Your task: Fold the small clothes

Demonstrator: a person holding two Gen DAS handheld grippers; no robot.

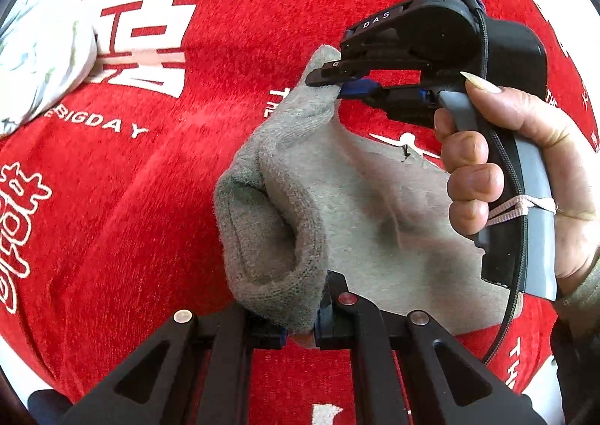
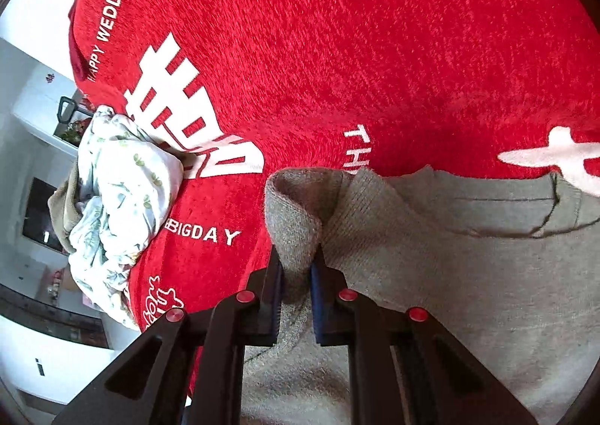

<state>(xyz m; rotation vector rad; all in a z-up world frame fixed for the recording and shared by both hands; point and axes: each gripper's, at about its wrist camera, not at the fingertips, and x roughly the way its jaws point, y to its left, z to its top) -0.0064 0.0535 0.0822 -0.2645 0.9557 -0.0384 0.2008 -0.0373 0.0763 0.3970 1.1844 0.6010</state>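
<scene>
A small grey knit garment [image 1: 375, 222] lies on the red cloth. My left gripper [image 1: 300, 331] is shut on its near edge, where the fabric bunches into a fold. My right gripper [image 1: 337, 86], held by a hand, is shut on the far corner of the same garment. In the right wrist view the right gripper [image 2: 296, 275] pinches a raised fold of the grey garment [image 2: 450, 256], which spreads flat to the right.
The red plush cloth [image 1: 112, 200] with white lettering covers the surface. A crumpled white floral garment [image 1: 41, 50] lies at the far left; it also shows in the right wrist view [image 2: 120, 200] near the cloth's edge. Room furniture lies beyond that edge.
</scene>
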